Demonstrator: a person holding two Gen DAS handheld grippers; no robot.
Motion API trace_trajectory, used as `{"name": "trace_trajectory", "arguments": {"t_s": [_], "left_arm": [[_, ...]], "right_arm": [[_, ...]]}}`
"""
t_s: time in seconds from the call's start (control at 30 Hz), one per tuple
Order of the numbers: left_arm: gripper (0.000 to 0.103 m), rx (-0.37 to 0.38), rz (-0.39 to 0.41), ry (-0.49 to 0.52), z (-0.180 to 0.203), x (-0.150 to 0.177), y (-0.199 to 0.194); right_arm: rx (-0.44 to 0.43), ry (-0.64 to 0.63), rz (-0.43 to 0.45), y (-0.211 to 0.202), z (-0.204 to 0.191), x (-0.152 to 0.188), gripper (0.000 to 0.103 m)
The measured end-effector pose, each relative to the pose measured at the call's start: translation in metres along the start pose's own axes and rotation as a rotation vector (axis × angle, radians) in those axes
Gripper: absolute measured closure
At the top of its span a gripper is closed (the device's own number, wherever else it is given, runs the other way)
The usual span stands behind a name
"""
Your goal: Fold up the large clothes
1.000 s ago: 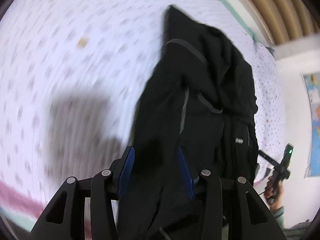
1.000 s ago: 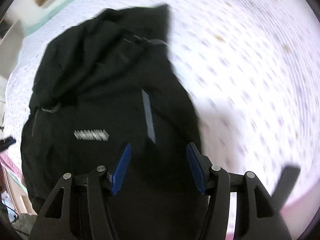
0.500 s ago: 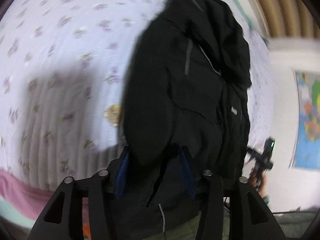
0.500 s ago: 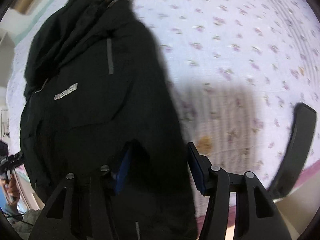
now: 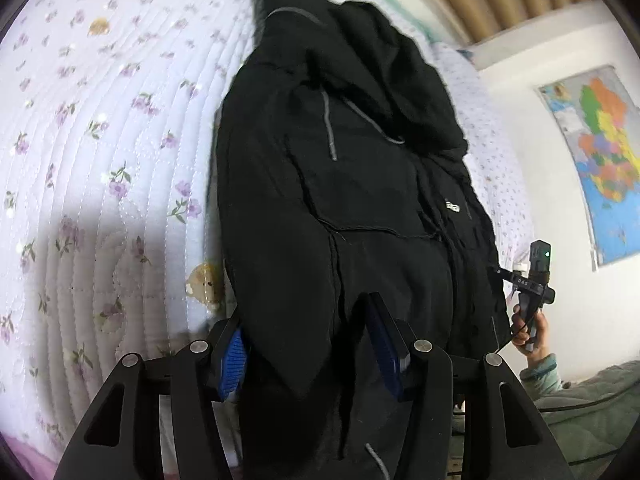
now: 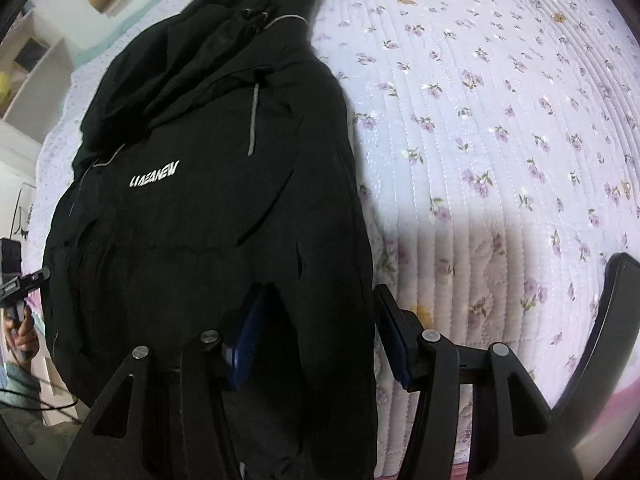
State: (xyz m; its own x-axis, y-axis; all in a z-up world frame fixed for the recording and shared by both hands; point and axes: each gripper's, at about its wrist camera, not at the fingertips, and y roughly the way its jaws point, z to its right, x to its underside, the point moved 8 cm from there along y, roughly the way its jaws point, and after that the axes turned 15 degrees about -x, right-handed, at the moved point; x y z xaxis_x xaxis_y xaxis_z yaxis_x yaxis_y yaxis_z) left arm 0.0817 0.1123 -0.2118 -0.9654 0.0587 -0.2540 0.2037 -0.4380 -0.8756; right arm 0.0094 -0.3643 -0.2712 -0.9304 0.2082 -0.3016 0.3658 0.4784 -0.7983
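Observation:
A large black hooded jacket (image 5: 340, 184) with grey zips and a white chest logo lies lengthwise on a floral quilted bed, hood at the far end. It also shows in the right wrist view (image 6: 208, 184). My left gripper (image 5: 310, 344) stands open at the jacket's near hem, with black cloth lying between its blue-padded fingers. My right gripper (image 6: 316, 332) stands open at the hem's other corner, with cloth between its fingers too. I cannot tell whether either grips the cloth. Each gripper shows small in the other's view, held in a hand.
The lilac floral quilt (image 5: 100, 160) spreads wide beside the jacket, also in the right wrist view (image 6: 500, 140). A map (image 5: 600, 160) hangs on the white wall. White shelves (image 6: 36, 80) stand past the bed. A black curved object (image 6: 600, 340) sits near the bed's edge.
Both grippers pulled back toward the near edge of the bed and steadied; the jacket now lies stretched out longer on the quilt, with its hem between both sets of fingers.

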Motion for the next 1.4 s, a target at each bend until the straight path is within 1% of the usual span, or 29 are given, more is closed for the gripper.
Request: {"name": "trace_trajectory", "arguments": {"t_s": [0.07, 0.1, 0.17, 0.23, 0.3, 0.4, 0.43, 0.47, 0.5, 0.53, 0.57, 0.6, 0.63, 0.67, 0.7, 0.73, 0.77, 0.8, 0.87, 0.93, 1.0, 1.1, 1.13, 1.17, 1.2, 1.23, 1.3, 1.37, 1.4], "left_arm": [[0.048, 0.020, 0.047, 0.016, 0.003, 0.003, -0.003], [0.048, 0.047, 0.065, 0.018, 0.005, 0.005, -0.006], [0.048, 0.146, 0.094, 0.023, 0.016, 0.008, -0.016], [0.048, 0.201, 0.130, 0.044, 0.027, 0.010, -0.034], [0.048, 0.218, 0.150, 0.065, 0.032, 0.014, -0.046], [0.044, 0.307, 0.139, 0.038, 0.035, 0.028, -0.053], [0.044, 0.291, 0.135, 0.031, 0.034, 0.035, -0.050], [0.044, 0.264, 0.135, 0.032, 0.034, 0.042, -0.045], [0.044, 0.230, 0.124, 0.029, 0.031, 0.050, -0.038], [0.044, 0.211, 0.113, 0.019, 0.030, 0.054, -0.032], [0.044, 0.196, 0.106, 0.004, 0.029, 0.057, -0.026], [0.044, 0.210, 0.112, -0.010, 0.031, 0.058, -0.023], [0.044, 0.233, 0.120, -0.016, 0.034, 0.055, -0.025], [0.043, 0.265, 0.141, -0.022, 0.039, 0.050, -0.030], [0.043, 0.317, 0.178, -0.029, 0.045, 0.043, -0.041], [0.043, 0.390, 0.219, -0.043, 0.051, 0.035, -0.054], [0.043, 0.429, 0.238, -0.053, 0.054, 0.029, -0.062], [0.043, 0.430, 0.244, -0.061, 0.056, 0.025, -0.064], [0.043, 0.363, 0.220, -0.036, 0.058, 0.028, -0.058], [0.043, 0.294, 0.175, -0.016, 0.054, 0.044, -0.046], [0.043, 0.247, 0.155, -0.016, 0.046, 0.058, -0.039], [0.044, 0.248, 0.140, -0.060, 0.039, 0.074, -0.032], [0.053, 0.236, 0.152, -0.067, 0.036, 0.076, -0.032], [0.063, 0.202, 0.169, -0.065, 0.036, 0.075, -0.033], [0.085, 0.155, 0.185, -0.058, 0.036, 0.073, -0.034], [0.086, 0.139, 0.203, -0.058, 0.038, 0.067, -0.039], [0.088, 0.181, 0.256, -0.061, 0.048, 0.050, -0.057], [0.088, 0.197, 0.299, -0.054, 0.058, 0.031, -0.076], [0.088, 0.212, 0.325, -0.052, 0.062, 0.019, -0.086]], "right_arm": [[-0.033, -0.041, 0.033, -0.005, -0.007, 0.010, 0.047], [-0.039, -0.055, 0.045, -0.009, -0.013, 0.013, 0.054], [-0.106, -0.062, 0.073, -0.017, -0.025, 0.018, 0.055], [-0.158, -0.059, 0.098, -0.029, -0.037, 0.022, 0.055], [-0.170, -0.075, 0.103, -0.039, -0.046, 0.031, 0.055], [-0.150, -0.077, 0.083, -0.043, -0.043, 0.054, 0.055], [-0.145, -0.068, 0.074, -0.037, -0.045, 0.061, 0.055], [-0.138, -0.060, 0.065, -0.026, -0.051, 0.067, 0.055], [-0.134, -0.051, 0.058, -0.024, -0.049, 0.076, 0.055], [-0.135, -0.040, 0.047, -0.014, -0.049, 0.077, 0.055], [-0.120, -0.034, 0.035, -0.009, -0.049, 0.083, 0.055], [-0.106, -0.039, 0.036, -0.008, -0.049, 0.085, 0.055], [-0.114, -0.041, 0.048, -0.010, -0.053, 0.082, 0.055], [-0.167, -0.040, 0.082, -0.016, -0.063, 0.076, 0.055], [-0.219, -0.041, 0.116, -0.022, -0.069, 0.070, 0.055], [-0.270, -0.046, 0.154, -0.031, -0.077, 0.065, 0.055], [-0.285, -0.045, 0.171, -0.038, -0.079, 0.062, 0.055], [-0.276, -0.044, 0.171, -0.039, -0.085, 0.057, 0.055], [-0.228, -0.054, 0.142, -0.025, -0.089, 0.063, 0.056], [-0.217, -0.045, 0.123, -0.019, -0.088, 0.073, 0.056], [-0.189, -0.034, 0.111, -0.018, -0.084, 0.085, 0.056], [-0.119, 0.003, 0.069, -0.009, -0.074, 0.101, 0.056], [-0.084, 0.011, 0.060, -0.007, -0.071, 0.106, 0.060], [-0.056, 0.018, 0.062, -0.008, -0.069, 0.108, 0.066], [-0.046, 0.026, 0.074, -0.012, -0.071, 0.105, 0.079], [-0.072, 0.034, 0.092, -0.020, -0.073, 0.102, 0.085], [-0.111, 0.016, 0.145, -0.038, -0.081, 0.087, 0.089], [-0.138, -0.015, 0.195, -0.060, -0.093, 0.070, 0.089], [-0.174, -0.027, 0.227, -0.073, -0.100, 0.057, 0.089]]}}
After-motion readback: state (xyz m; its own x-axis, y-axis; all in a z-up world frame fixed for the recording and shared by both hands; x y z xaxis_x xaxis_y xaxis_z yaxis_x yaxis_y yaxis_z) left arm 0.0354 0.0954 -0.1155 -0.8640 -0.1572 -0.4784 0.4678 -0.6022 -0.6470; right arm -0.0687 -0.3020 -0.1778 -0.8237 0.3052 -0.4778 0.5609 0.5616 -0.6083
